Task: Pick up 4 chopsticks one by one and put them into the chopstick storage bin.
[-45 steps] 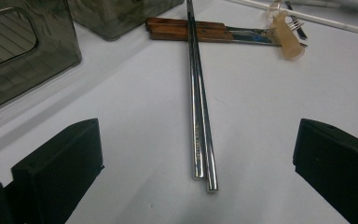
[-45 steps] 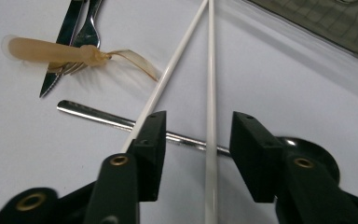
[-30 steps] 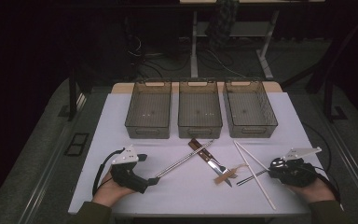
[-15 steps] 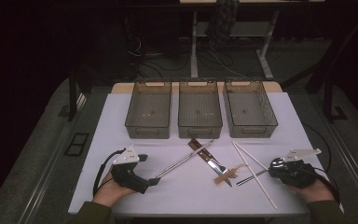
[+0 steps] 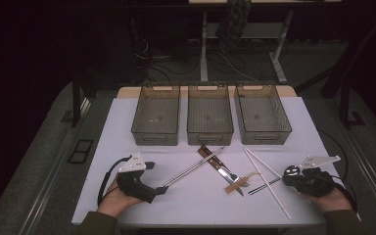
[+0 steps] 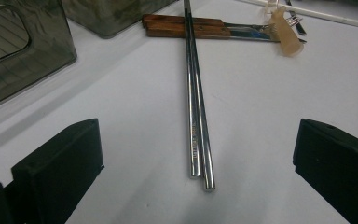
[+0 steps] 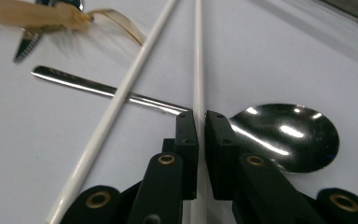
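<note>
right claw (image 7: 200,122): pinching one white chopstick (image 7: 197,56), ready to lift it.
left claw (image 6: 191,158): spread astride the steel chopsticks (image 6: 195,107) near the worktop's (image 5: 127,122) front edge.

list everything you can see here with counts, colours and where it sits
white table top: 1, white, under everything
clear smoky plastic bins: 3, grey-brown, in a row at the far side
shiny metal chopsticks: 2, silver, side by side between the left gripper's open jaws
wood-handled knife: 1, brown and steel, centre, crossed by the metal chopsticks
translucent amber plastic piece: 1, amber, at the knife's blade end
white plastic chopsticks: 2, white, right of centre
polished metal spoon: 1, silver, beside the right gripper
left gripper: 1, black, near left, open
right gripper: 1, black, near right, shut on one white chopstick
</note>
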Action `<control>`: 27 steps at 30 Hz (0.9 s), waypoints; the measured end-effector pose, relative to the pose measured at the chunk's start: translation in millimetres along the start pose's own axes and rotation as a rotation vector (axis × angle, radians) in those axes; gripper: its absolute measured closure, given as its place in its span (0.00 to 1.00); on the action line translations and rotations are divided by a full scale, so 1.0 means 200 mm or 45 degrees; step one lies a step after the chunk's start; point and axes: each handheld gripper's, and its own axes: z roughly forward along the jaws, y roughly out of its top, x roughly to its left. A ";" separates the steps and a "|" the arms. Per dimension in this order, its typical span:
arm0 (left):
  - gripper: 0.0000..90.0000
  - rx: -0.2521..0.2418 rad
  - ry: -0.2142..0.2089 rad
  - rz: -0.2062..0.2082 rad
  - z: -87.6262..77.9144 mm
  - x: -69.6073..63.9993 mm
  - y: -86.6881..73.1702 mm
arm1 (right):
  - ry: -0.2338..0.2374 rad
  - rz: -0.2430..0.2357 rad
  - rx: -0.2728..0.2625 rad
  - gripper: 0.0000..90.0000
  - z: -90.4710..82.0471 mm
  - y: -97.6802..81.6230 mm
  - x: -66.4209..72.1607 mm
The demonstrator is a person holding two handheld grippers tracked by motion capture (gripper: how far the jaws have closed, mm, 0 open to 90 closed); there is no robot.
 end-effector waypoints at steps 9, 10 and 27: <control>0.00 0.004 -0.004 0.000 0.00 0.00 0.00 | 0.038 0.014 -0.082 0.93 -0.06 0.03 0.00; 0.00 0.004 -0.004 0.000 0.00 0.00 0.00 | 0.040 0.007 -0.092 0.93 -0.07 0.04 0.00; 0.00 -0.045 -0.019 -0.001 -0.02 0.00 -0.01 | 0.108 0.029 -0.205 0.93 -0.09 0.19 0.02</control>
